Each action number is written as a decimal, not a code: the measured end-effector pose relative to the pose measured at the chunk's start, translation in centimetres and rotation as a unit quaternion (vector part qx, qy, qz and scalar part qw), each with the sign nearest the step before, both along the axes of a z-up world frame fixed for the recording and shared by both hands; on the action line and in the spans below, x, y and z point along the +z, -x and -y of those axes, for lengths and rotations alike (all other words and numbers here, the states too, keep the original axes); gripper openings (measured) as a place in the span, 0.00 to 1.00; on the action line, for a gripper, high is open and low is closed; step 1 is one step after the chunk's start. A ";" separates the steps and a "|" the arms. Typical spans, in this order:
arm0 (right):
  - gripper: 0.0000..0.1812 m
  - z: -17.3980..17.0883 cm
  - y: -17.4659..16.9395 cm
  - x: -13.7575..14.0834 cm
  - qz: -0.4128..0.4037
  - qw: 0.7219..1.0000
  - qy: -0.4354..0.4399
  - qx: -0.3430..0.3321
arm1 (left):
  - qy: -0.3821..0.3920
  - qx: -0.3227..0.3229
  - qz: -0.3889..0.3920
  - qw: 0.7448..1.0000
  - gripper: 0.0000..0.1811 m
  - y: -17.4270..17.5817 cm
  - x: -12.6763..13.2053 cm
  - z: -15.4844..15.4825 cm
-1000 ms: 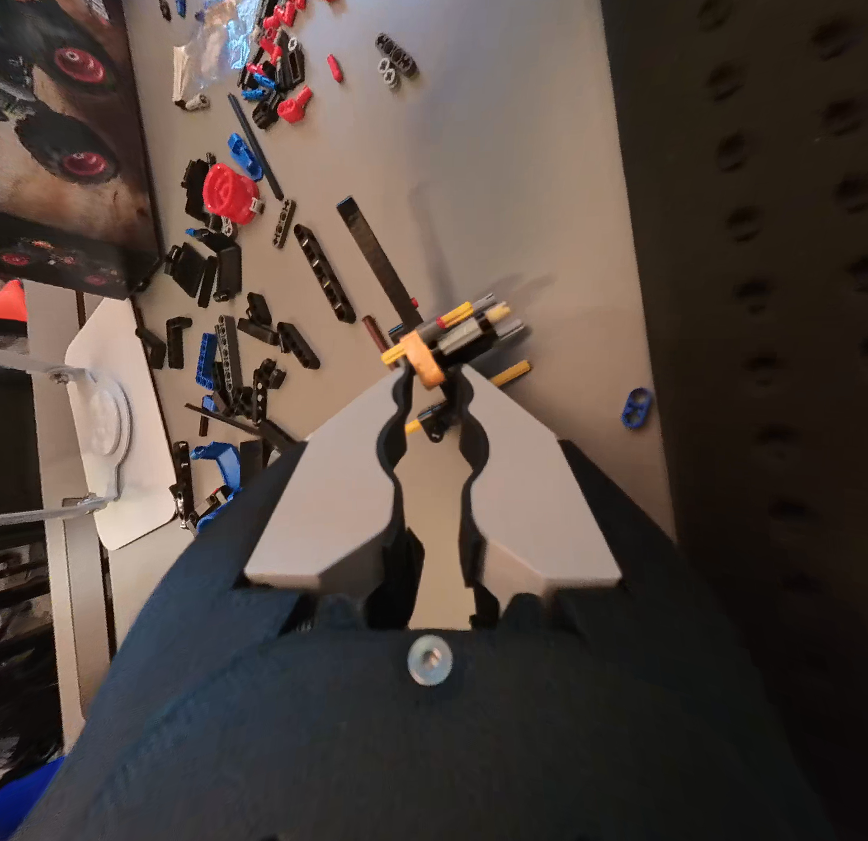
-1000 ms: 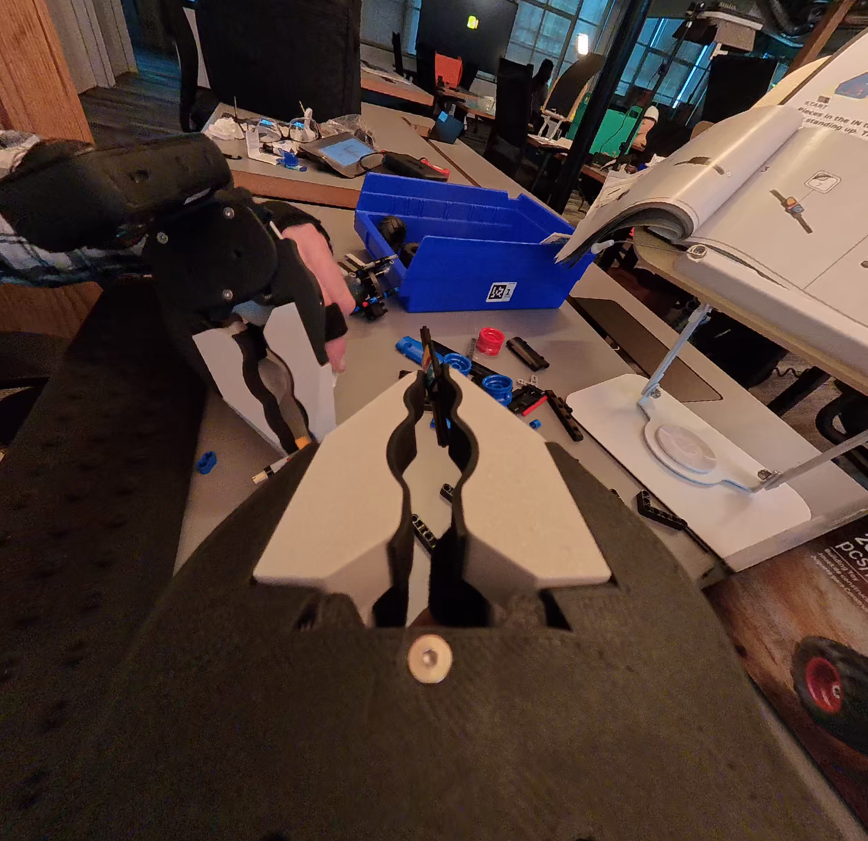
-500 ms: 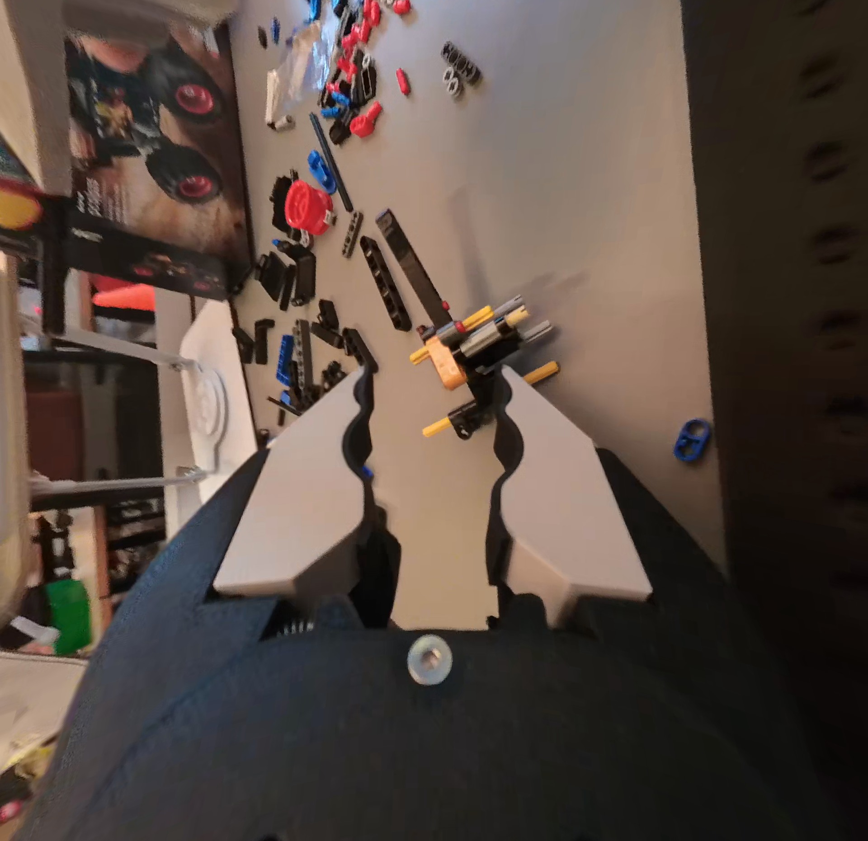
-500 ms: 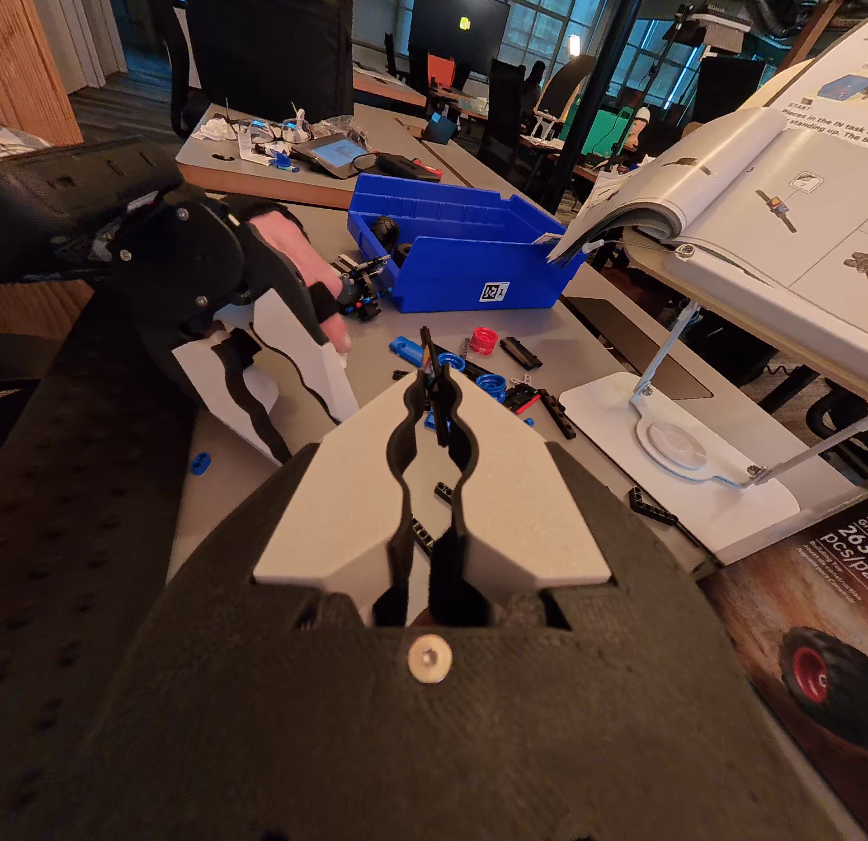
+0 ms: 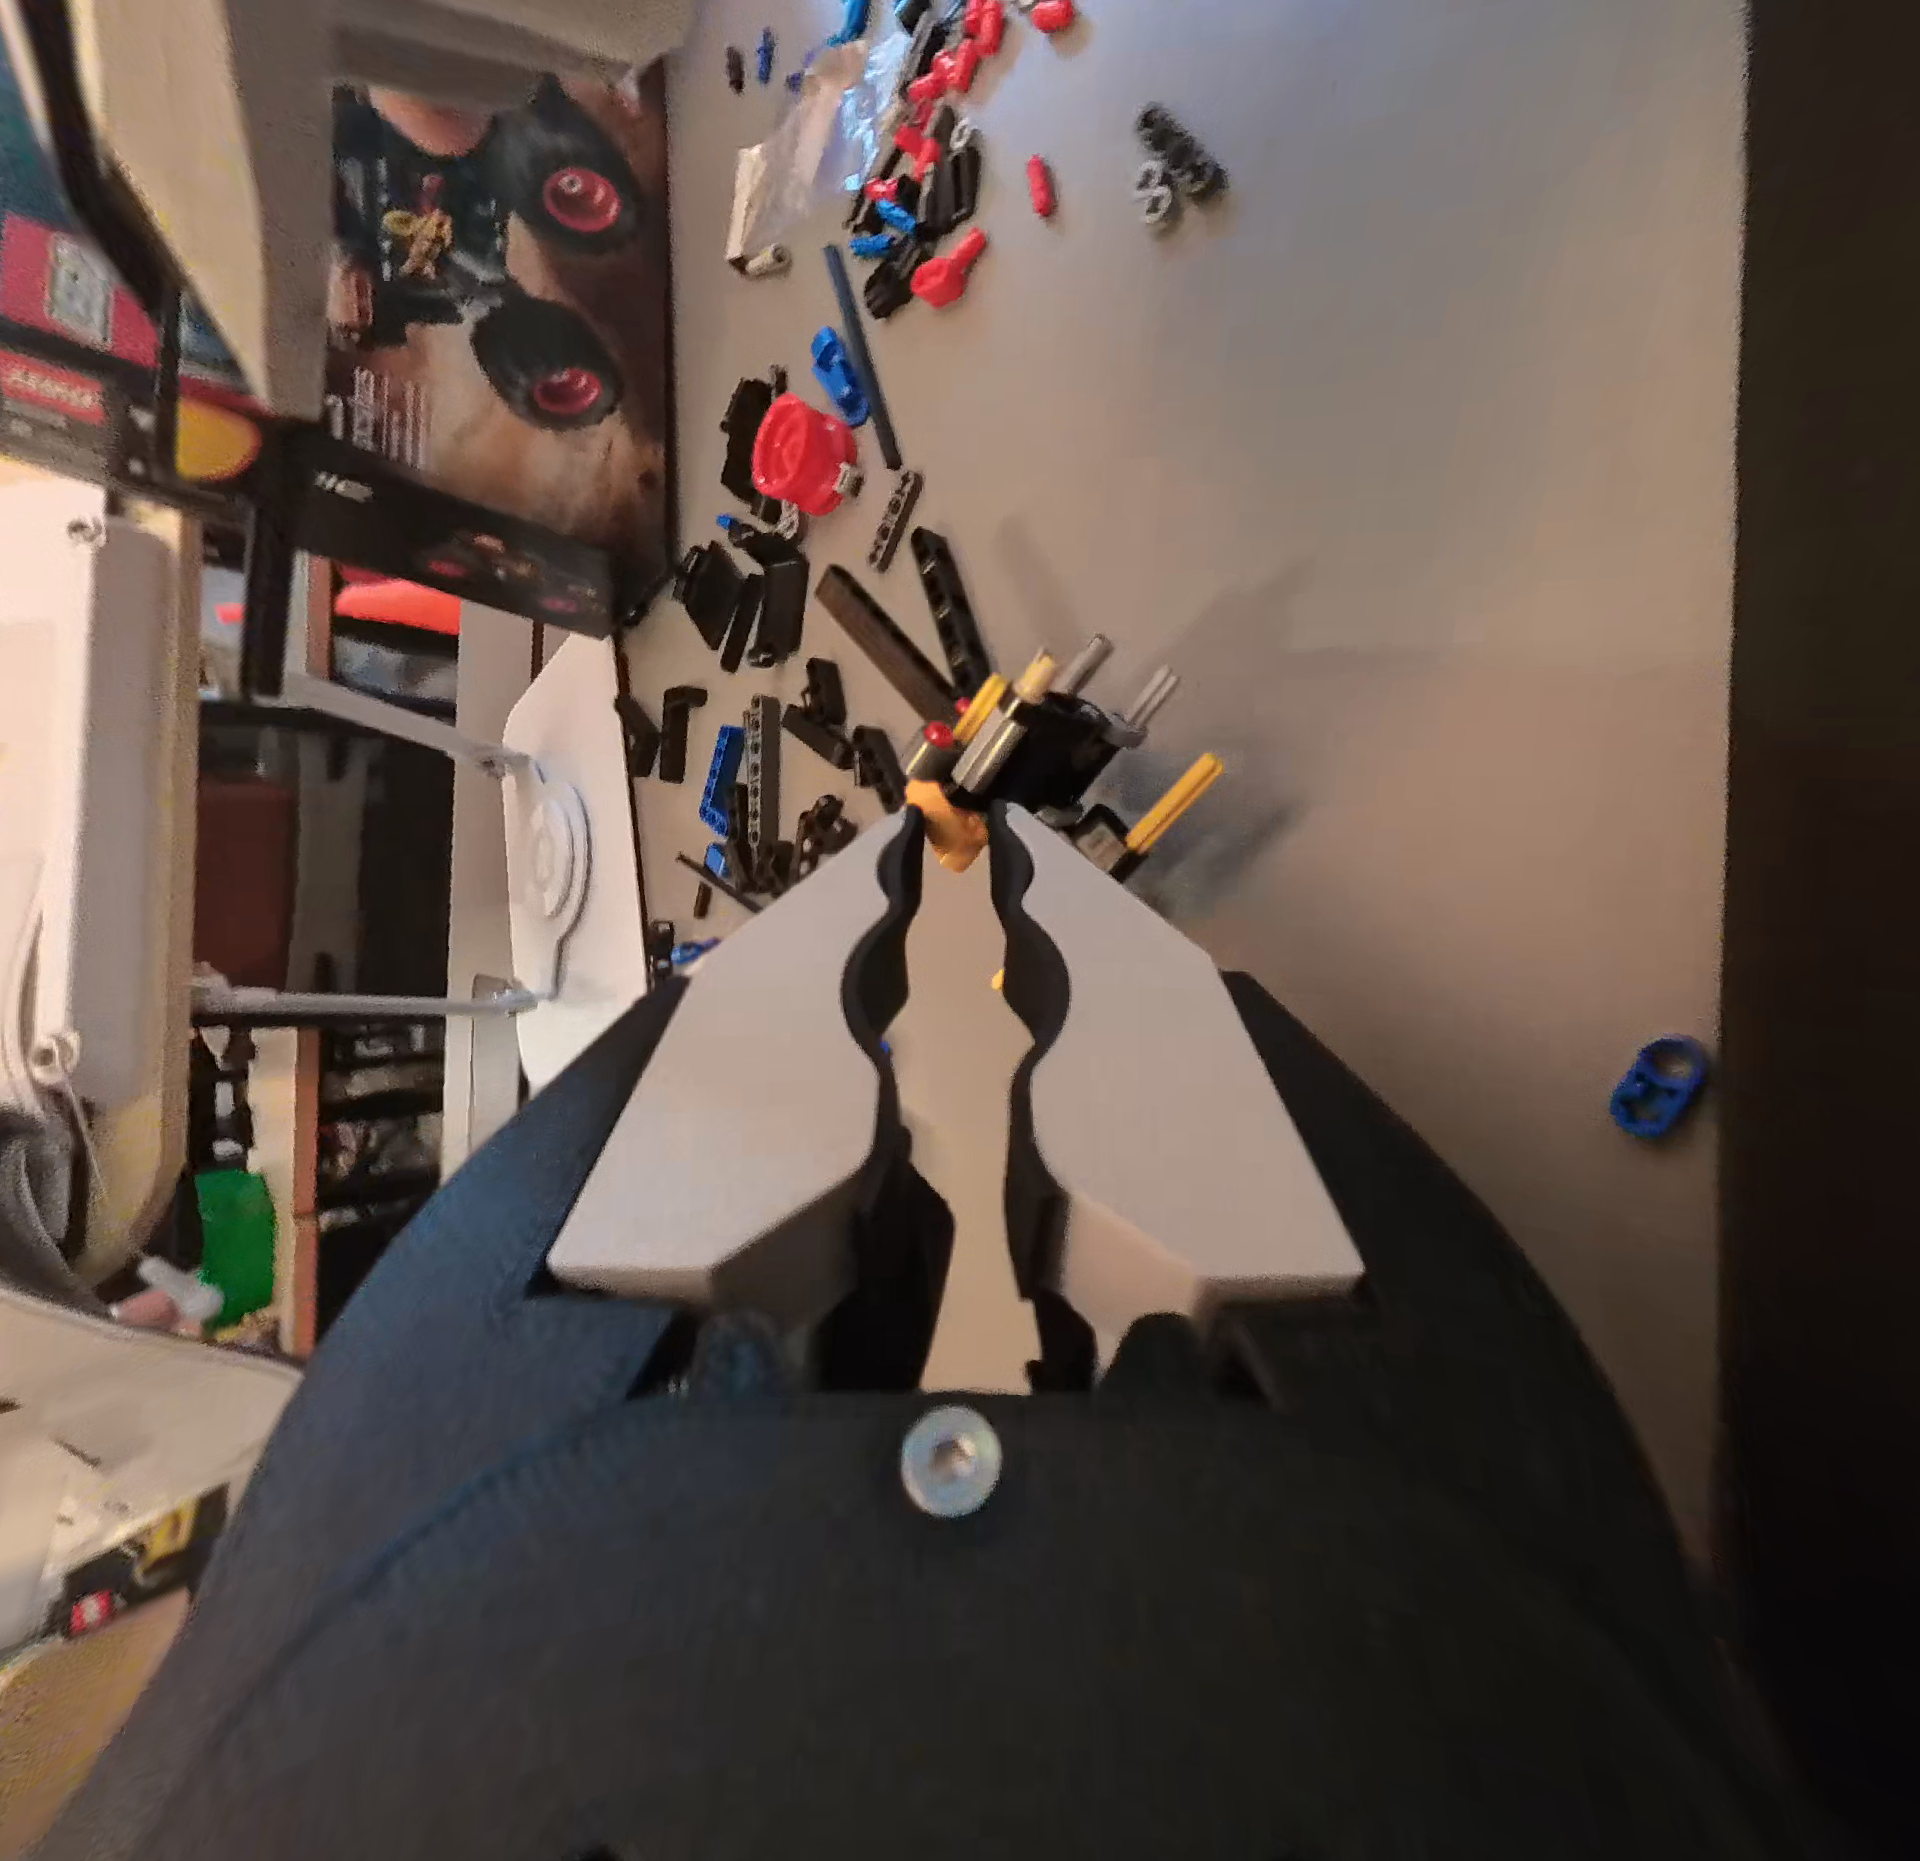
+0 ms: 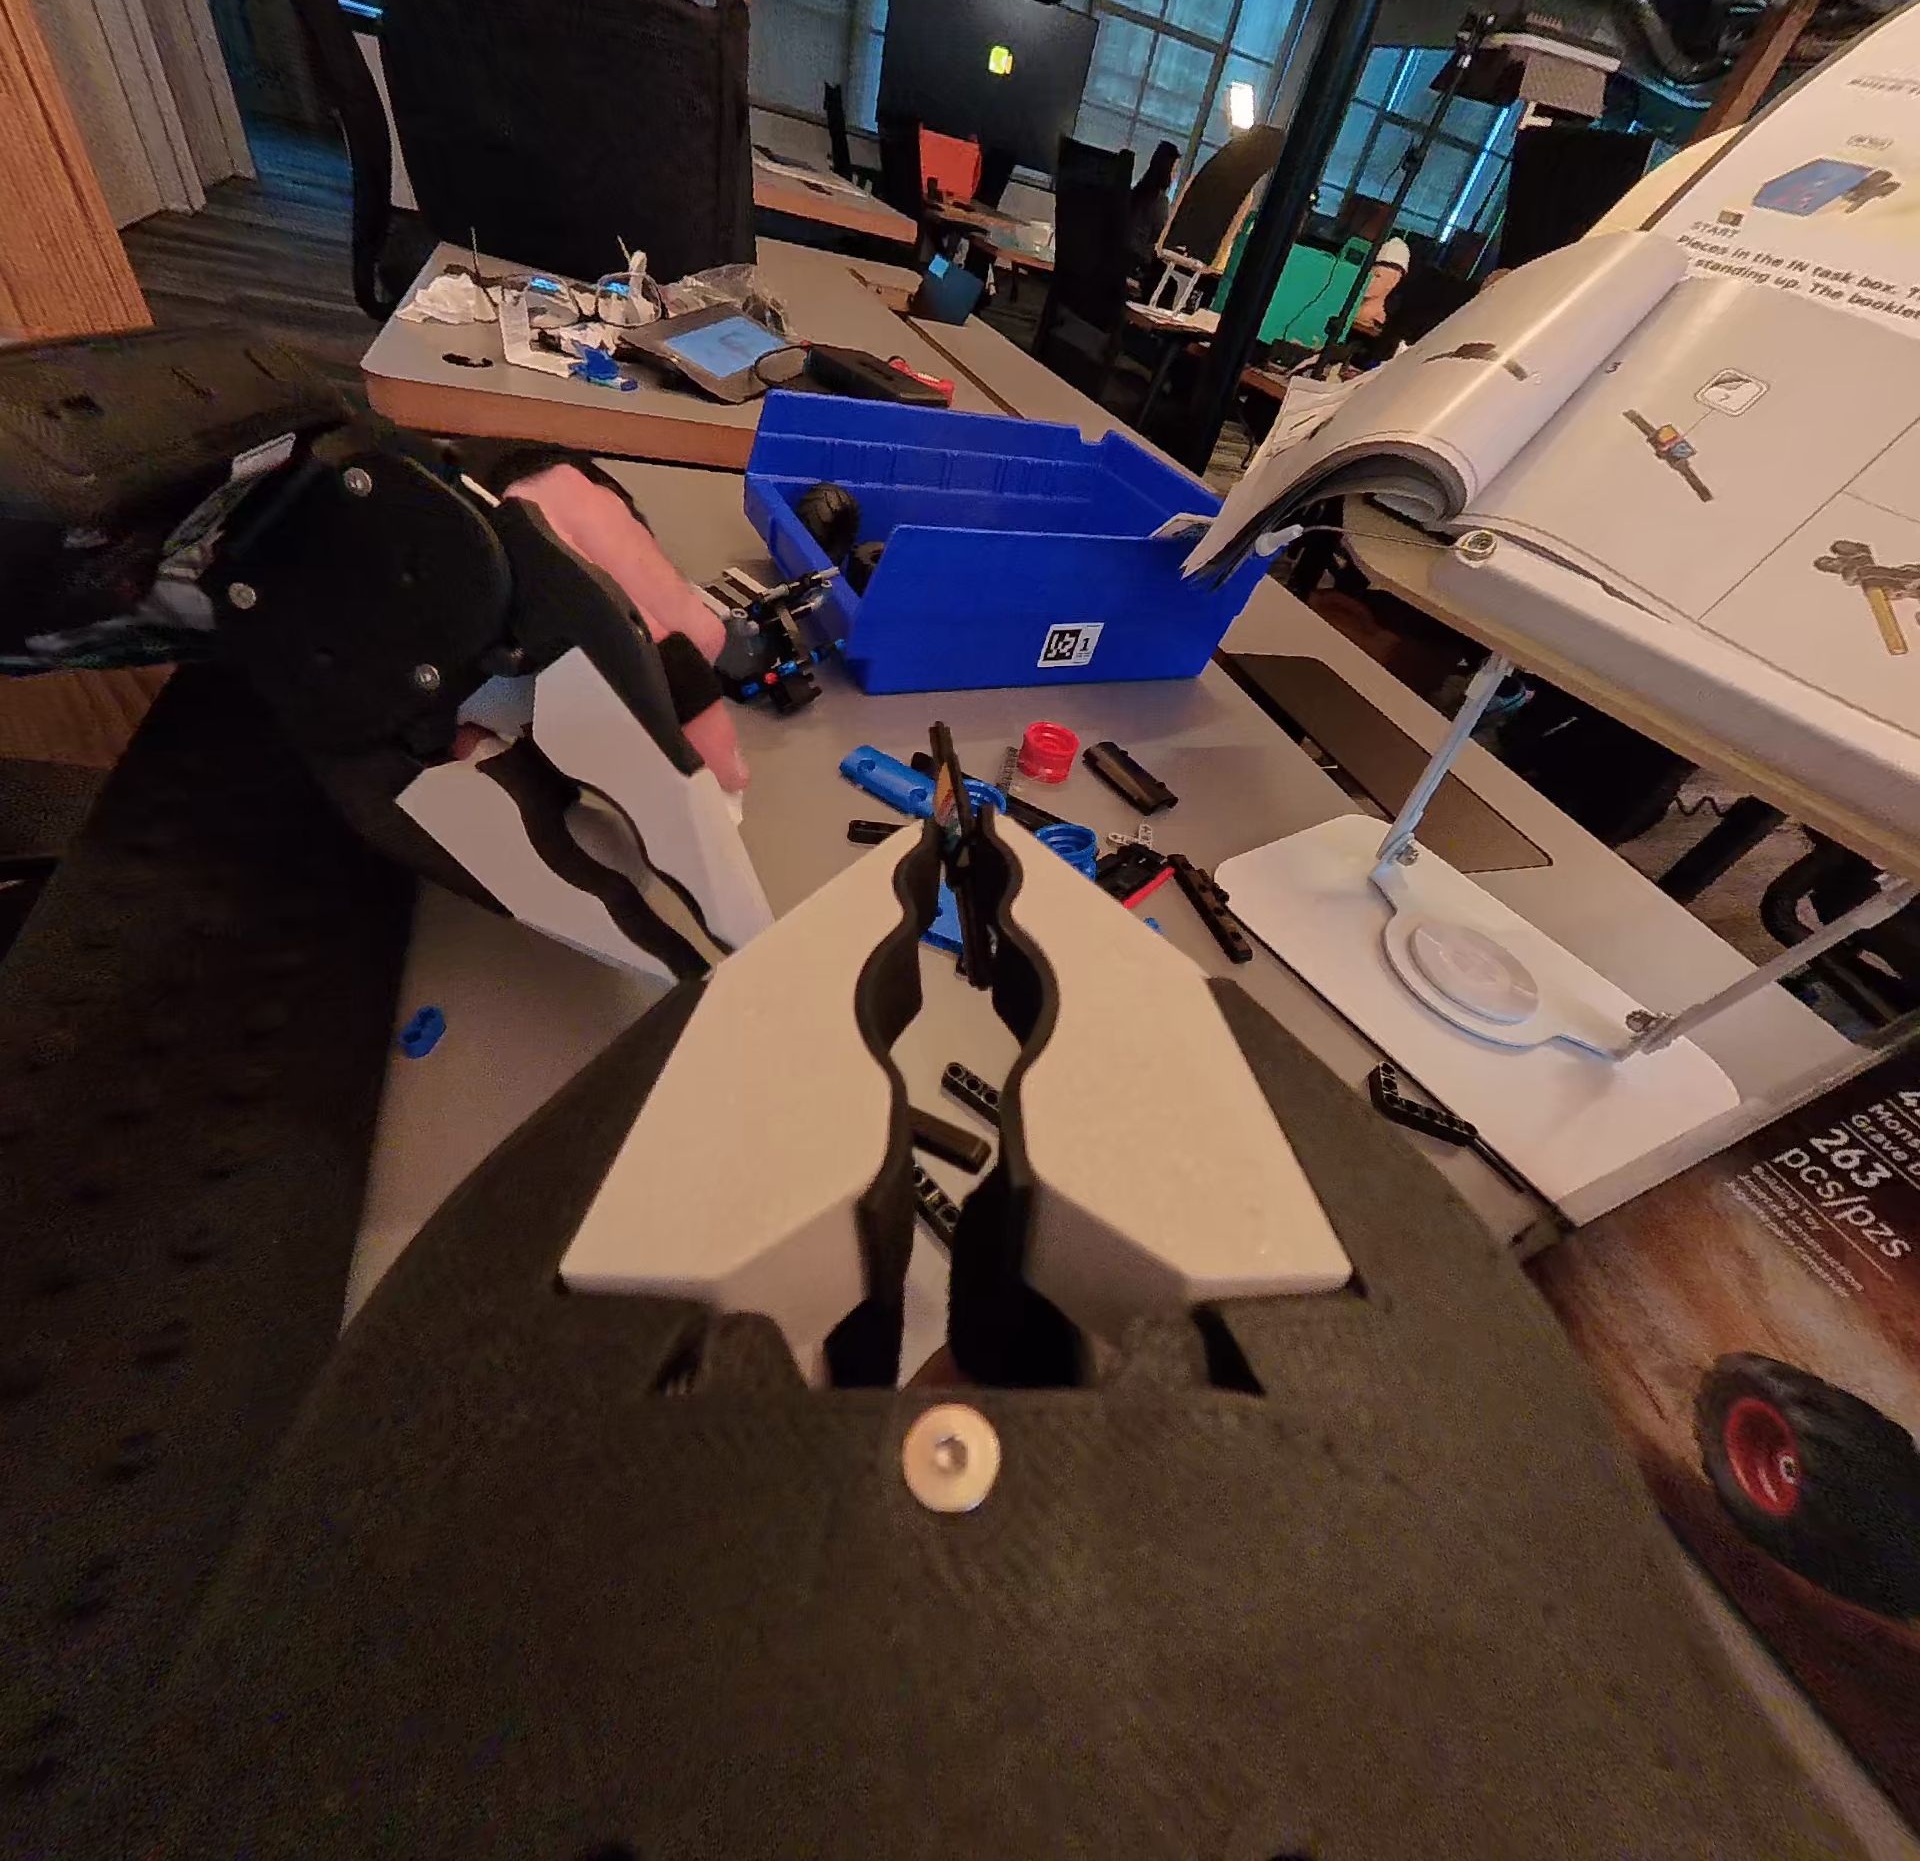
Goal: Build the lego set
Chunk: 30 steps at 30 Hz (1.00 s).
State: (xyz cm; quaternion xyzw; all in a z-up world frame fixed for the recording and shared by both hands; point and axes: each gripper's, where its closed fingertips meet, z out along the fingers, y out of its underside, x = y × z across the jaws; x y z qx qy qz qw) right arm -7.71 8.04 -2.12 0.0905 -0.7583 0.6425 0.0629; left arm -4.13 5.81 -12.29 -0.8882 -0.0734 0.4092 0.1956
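My left gripper (image 5: 951, 824) is shut on the orange part of a small black assembly (image 5: 1039, 746) with yellow axles and grey pins, at the grey table (image 5: 1351, 461). My right gripper (image 6: 956, 835) is shut on a thin black piece (image 6: 945, 767) that stands up above its tips, over the loose parts. In the right wrist view the left gripper's white fingers (image 6: 644, 762) reach down to the table at the left, held by a hand; the assembly is hidden there.
Loose red, blue and black parts (image 5: 914, 180) and a red hub (image 5: 800, 450) lie on the table. A blue bin (image 6: 987, 564), an open booklet (image 6: 1610, 409) on a white stand (image 6: 1455, 959), the set's box (image 5: 488, 357) and a small blue link (image 5: 1657, 1084) surround the work area. There is about 11 cm between the tips of the two grippers. From the left gripper's tips to the small blue link (image 5: 1657, 1084) is close to 11 cm. It turns up in the right wrist view (image 6: 424, 1027) as well.
My left gripper opened off the assembly half a second ago and has shut on its orange part again at a new angle. My right gripper has kept its hold and barely moved.
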 end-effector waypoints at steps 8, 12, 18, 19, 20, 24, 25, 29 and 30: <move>0.02 -0.3 0.3 0.4 0.002 1.000 0.005 -0.008 | -0.014 0.139 0.004 0.990 0.06 -1.2 0.3 3.6; 0.02 -0.1 0.0 0.3 0.001 1.000 0.002 -0.002 | -0.035 0.181 0.031 0.982 0.07 -2.5 -1.1 4.3; 0.02 -0.1 0.0 0.1 -0.001 1.000 -0.003 -0.004 | -0.059 0.170 0.053 0.982 0.13 -3.0 -1.3 4.1; 0.02 -0.1 0.0 0.1 0.000 1.000 -0.002 -0.004 | -0.061 0.166 0.054 0.983 0.14 -3.0 -1.1 4.2; 0.02 -0.1 0.0 0.2 0.000 1.000 -0.002 -0.004 | -0.062 0.159 0.056 0.984 0.15 -3.1 -1.0 4.2; 0.02 -0.1 -0.1 0.2 -0.002 1.000 -0.003 -0.002 | -0.048 0.130 0.052 0.989 0.19 -3.1 -0.1 4.5; 0.02 -0.1 -0.2 0.2 -0.003 1.000 -0.003 -0.002 | -0.040 0.112 0.046 0.992 0.20 -3.0 0.0 4.3; 0.02 -0.2 -0.1 0.2 -0.003 1.000 -0.003 -0.002 | 0.001 0.053 0.044 0.998 0.19 -2.8 -0.7 3.4; 0.02 -0.2 -0.1 0.2 -0.003 1.000 -0.003 -0.003 | 0.011 0.037 0.040 0.998 0.18 -2.8 -0.8 3.1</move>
